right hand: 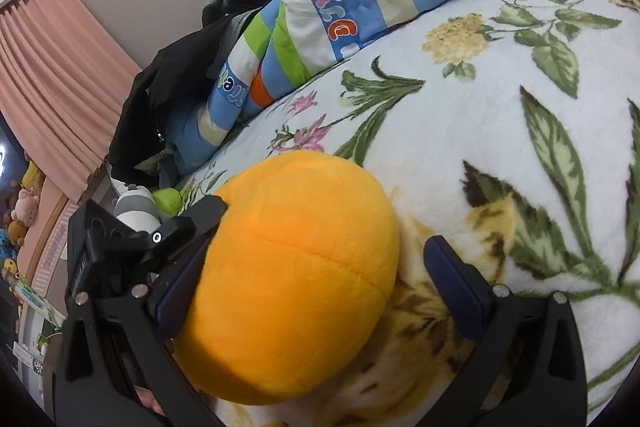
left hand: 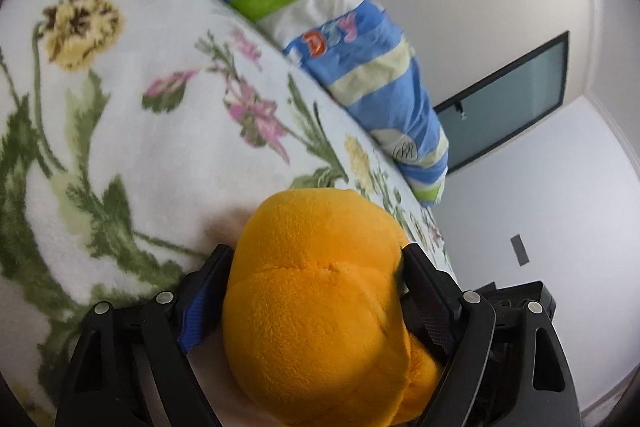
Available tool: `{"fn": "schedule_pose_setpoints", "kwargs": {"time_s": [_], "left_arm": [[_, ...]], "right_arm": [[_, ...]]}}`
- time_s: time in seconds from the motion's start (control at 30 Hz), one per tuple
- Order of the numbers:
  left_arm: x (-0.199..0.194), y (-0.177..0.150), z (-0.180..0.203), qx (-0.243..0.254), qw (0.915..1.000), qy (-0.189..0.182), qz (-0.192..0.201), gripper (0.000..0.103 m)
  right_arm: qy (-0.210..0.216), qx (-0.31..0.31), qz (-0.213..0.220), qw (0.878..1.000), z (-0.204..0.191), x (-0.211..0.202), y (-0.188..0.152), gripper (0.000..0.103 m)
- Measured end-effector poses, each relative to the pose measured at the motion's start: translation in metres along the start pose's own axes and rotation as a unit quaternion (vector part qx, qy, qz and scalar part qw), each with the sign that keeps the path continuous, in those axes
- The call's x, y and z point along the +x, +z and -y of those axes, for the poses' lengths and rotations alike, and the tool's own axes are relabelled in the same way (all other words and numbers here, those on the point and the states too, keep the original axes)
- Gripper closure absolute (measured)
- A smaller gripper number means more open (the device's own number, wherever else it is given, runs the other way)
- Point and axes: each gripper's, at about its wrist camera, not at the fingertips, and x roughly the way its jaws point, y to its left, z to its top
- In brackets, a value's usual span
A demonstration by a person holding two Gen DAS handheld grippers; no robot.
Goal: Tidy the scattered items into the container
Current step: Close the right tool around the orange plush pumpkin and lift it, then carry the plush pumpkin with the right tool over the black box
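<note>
An orange plush toy (left hand: 320, 299) lies on a floral blanket (left hand: 160, 147). In the left wrist view my left gripper (left hand: 316, 259) has both fingers pressed against the toy's sides, shut on it. In the right wrist view the same orange plush (right hand: 296, 275) sits between the fingers of my right gripper (right hand: 320, 251). The left finger (right hand: 188, 279) touches it; the right finger (right hand: 456, 287) stands apart with a gap, so this gripper is open. The other gripper's black body (right hand: 120, 239) shows at the toy's left. No container is in view.
A striped blue, green and white quilt (left hand: 352, 39) lies bunched along the bed's far edge, also in the right wrist view (right hand: 360, 7). Dark clothing (right hand: 160, 99), a grey-white plush (right hand: 136, 207) and a green toy (right hand: 168, 199) lie beside it. Pink curtain (right hand: 52, 87) stands left.
</note>
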Motion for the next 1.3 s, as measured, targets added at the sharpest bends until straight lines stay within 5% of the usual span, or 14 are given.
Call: {"fn": "schedule_pose_setpoints", "kwargs": {"time_s": [0.23, 0.6, 1.3], "left_arm": [[-0.007, -0.002, 0.004, 0.007, 0.9999, -0.014, 0.007, 0.033], [-0.019, -0.006, 0.026, 0.032, 0.9992, -0.009, 0.021, 0.034], [-0.158, 0.008, 0.202, 0.105, 0.9906, -0.034, 0.08, 0.034]], "right_arm": [[0.015, -0.015, 0.013, 1.0, -0.008, -0.01, -0.005, 0.022], [0.024, 0.001, 0.024, 0.999, -0.012, -0.029, -0.009, 0.026], [0.07, -0.038, 0.12, 0.99, -0.137, -0.197, 0.028, 0.026]]}}
